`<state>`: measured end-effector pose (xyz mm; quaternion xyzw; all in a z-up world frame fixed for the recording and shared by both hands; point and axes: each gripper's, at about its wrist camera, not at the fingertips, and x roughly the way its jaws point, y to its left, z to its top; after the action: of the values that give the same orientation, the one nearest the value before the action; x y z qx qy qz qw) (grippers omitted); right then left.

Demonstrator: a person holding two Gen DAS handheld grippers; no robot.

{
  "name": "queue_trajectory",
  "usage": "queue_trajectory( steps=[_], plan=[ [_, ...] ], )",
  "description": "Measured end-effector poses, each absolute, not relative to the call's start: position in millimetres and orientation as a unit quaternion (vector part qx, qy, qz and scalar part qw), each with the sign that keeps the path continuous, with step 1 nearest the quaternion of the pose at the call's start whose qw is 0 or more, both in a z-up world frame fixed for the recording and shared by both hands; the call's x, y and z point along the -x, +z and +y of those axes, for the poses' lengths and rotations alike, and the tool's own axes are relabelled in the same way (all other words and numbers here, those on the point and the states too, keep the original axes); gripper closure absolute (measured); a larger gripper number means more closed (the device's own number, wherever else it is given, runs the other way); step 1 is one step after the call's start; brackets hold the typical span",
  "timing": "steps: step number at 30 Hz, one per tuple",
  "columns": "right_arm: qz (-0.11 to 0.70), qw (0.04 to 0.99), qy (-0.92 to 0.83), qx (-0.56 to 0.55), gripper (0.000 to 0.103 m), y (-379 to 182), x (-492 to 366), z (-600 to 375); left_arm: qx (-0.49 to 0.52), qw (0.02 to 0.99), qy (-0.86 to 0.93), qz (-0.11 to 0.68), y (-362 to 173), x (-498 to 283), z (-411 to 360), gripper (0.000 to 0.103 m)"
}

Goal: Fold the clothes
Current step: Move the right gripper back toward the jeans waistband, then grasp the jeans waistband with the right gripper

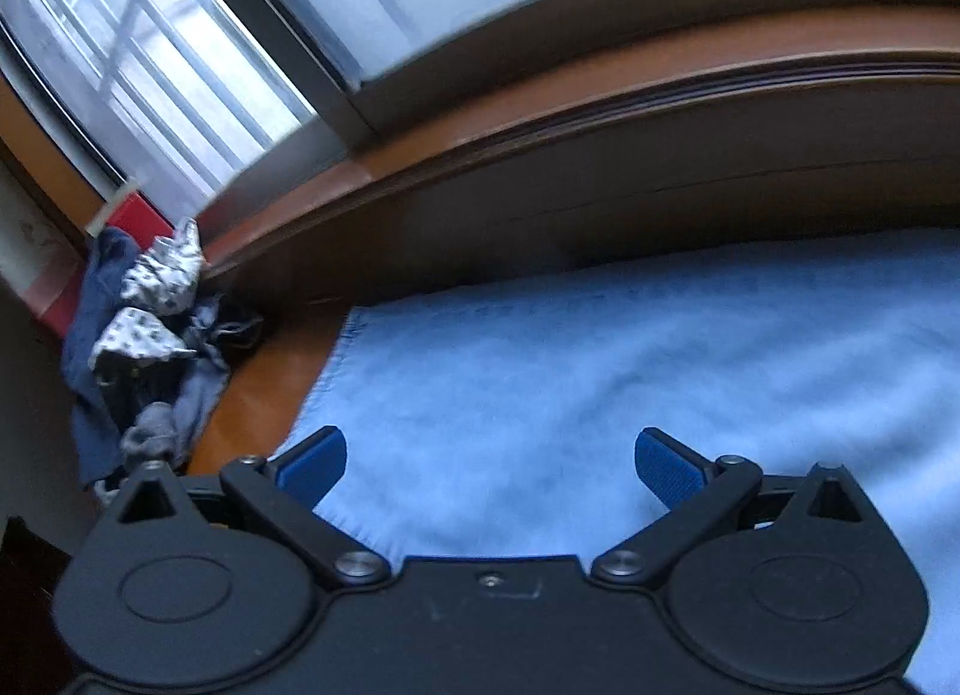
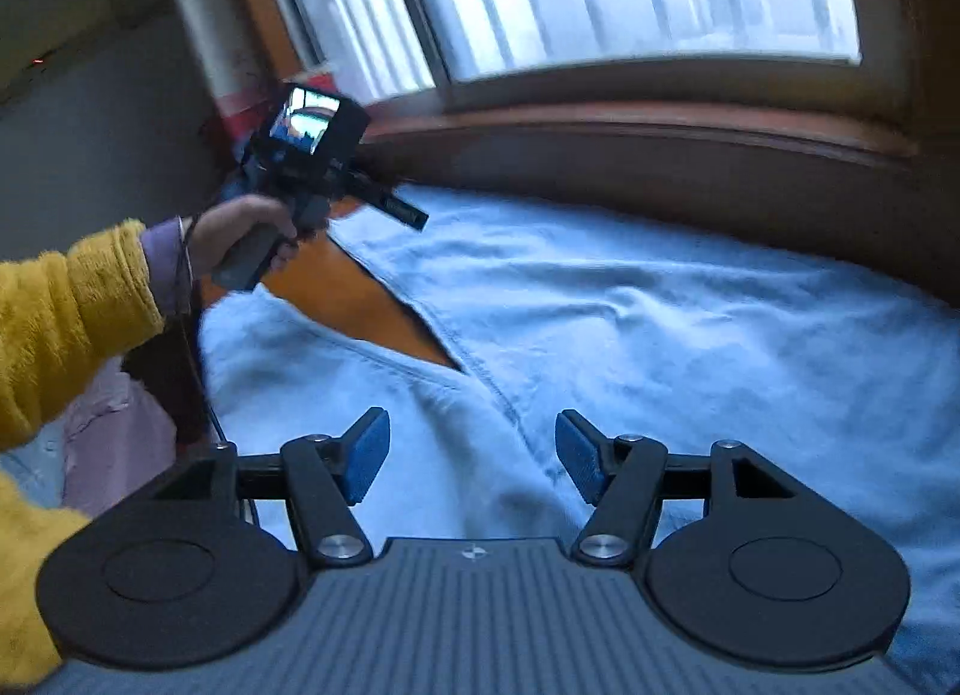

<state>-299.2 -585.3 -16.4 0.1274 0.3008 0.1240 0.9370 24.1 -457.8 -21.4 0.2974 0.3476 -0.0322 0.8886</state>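
Lying under right tool (image 2: 472,458): blue garment (image 2: 660,347)

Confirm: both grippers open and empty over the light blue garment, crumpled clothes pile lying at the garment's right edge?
Wrong side. The left wrist view shows the clothes pile off the light blue garment's left edge. Left gripper and right gripper are open and empty.

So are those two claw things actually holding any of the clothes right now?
No. The left gripper and right gripper both have their fingers apart over the light blue garment, gripping nothing.
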Motion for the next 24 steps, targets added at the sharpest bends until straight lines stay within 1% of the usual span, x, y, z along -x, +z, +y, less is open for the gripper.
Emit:
queue_trajectory(
  steps=[3,5,9,12,13,15,16,20,24],
  plan=[
    [0.314,0.937,0.074,-0.133,0.039,-29,284,-580,-0.275,0.886,-0.047,0.371,-37,-52,-456,0.0],
    [0.322,0.936,0.04,-0.136,0.039,-38,274,-577,-0.253,0.893,-0.05,0.369,-40,-62,-451,0.0],
    [0.344,0.925,0.014,-0.159,0.038,-46,276,-580,-0.206,0.892,-0.06,0.398,-39,-76,-437,0.0],
    [0.341,0.925,0.009,-0.165,0.037,-49,278,-581,-0.209,0.89,-0.042,0.403,-39,-79,-426,0.0],
    [0.34,0.926,0.006,-0.166,0.034,-50,278,-581,-0.215,0.892,-0.031,0.397,-40,-80,-421,0.0],
    [0.34,0.928,0.008,-0.15,0.026,-50,274,-570,-0.217,0.894,-0.016,0.391,-42,-82,-408,0.0],
    [0.34,0.93,0.009,-0.142,0.025,-50,272,-564,-0.215,0.894,-0.011,0.394,-42,-86,-401,0.0],
    [0.354,0.933,0.034,-0.046,0.025,-56,251,-528,-0.241,0.89,0.013,0.388,-43,-99,-390,0.0],
    [0.372,0.926,0.06,-0.013,0.026,-54,254,-515,-0.276,0.888,0.025,0.367,-44,-101,-394,0.0]
  ],
)
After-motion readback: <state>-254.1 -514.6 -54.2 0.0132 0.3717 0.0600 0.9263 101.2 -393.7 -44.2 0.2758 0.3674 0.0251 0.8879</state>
